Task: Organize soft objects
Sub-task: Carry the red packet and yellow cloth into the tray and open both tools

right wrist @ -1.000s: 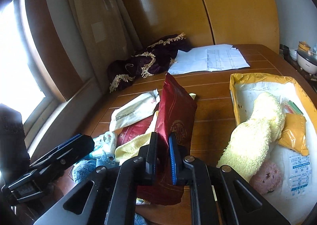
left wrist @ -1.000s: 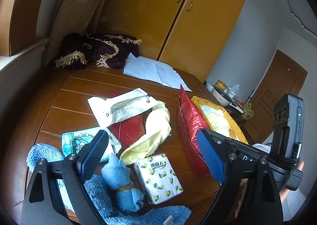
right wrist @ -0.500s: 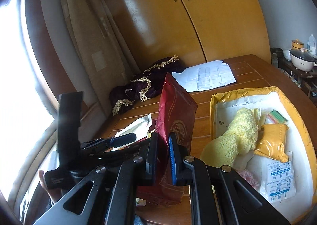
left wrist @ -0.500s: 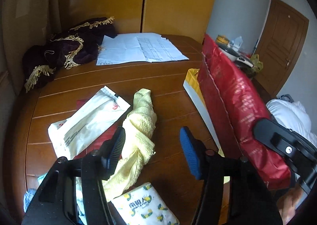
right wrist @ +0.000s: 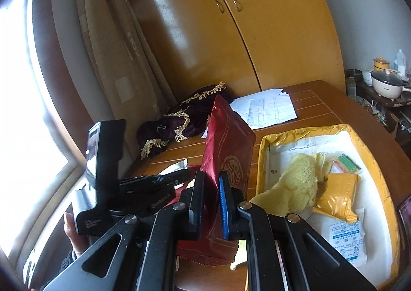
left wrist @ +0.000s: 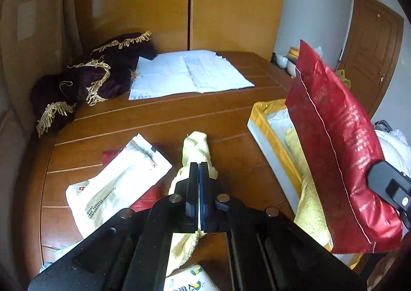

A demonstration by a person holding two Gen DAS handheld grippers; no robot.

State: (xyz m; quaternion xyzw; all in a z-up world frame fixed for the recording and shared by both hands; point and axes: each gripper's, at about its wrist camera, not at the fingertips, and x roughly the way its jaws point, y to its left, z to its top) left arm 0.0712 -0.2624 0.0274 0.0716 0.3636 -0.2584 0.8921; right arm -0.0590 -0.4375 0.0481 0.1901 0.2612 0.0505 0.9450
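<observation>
Your left gripper [left wrist: 199,188] pinches the yellow towel [left wrist: 196,148] on the table [left wrist: 159,121]; your right gripper [right wrist: 210,201] clamps the red pouch [right wrist: 226,142]. At two o'clock, the tray [right wrist: 303,132] already holds several items; the white packet [left wrist: 115,185] at ten o'clock remains.

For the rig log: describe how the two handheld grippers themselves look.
Both are matte black, angular linkage frames with round silver pivot bolts. The right gripper has flat jaws, one faced with a bright blue pad. The left gripper shows narrow, dark blue-black jaws; from the right wrist view its body carries an upright black block with a glossy face. No cables show. A dark knit cuff shows below it.
</observation>
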